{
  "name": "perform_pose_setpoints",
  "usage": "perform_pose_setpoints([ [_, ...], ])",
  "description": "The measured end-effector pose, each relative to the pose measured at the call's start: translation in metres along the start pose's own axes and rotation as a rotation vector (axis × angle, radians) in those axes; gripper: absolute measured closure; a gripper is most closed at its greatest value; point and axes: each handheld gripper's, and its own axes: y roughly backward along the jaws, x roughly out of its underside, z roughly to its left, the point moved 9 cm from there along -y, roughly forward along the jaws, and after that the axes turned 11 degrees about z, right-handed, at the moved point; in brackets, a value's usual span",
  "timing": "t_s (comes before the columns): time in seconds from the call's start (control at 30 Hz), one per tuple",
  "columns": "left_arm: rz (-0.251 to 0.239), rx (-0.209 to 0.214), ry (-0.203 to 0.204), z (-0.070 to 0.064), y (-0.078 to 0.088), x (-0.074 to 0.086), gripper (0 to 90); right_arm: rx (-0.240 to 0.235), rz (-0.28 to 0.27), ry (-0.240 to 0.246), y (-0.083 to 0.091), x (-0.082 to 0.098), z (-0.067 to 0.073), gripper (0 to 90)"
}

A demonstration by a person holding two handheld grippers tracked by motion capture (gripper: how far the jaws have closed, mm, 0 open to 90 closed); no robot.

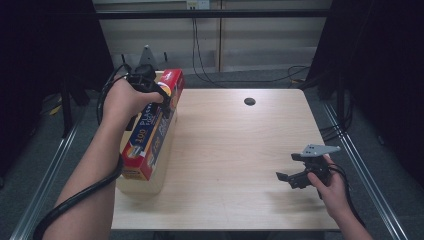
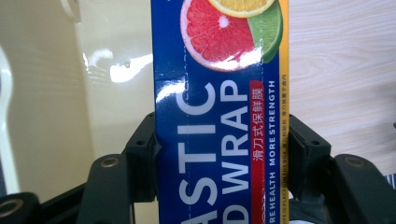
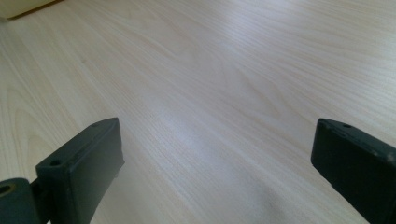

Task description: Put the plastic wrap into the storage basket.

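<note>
A pale wooden counter [image 1: 225, 165] stands in a dim room with cables trailing along the floor behind it. At its left edge sits a cream-coloured bin [image 1: 142, 186]. The left tool [image 1: 159, 98] has its jaws clamped on the sides of a long blue and red box of plastic wrap [image 1: 152, 132], which lies tilted over the bin, its far end raised. The right tool [image 1: 291, 176] hovers low over the bare counter near the right front corner, jaws spread wide with nothing between them.
</note>
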Motion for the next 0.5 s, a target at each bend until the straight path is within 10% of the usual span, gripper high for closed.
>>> perform_pose_setpoints([
  [0.5,-0.016,-0.017,0.041,0.026,0.006,0.009,40.7,0.001,-0.003,-0.001,0.000,0.000,0.000,2.0],
])
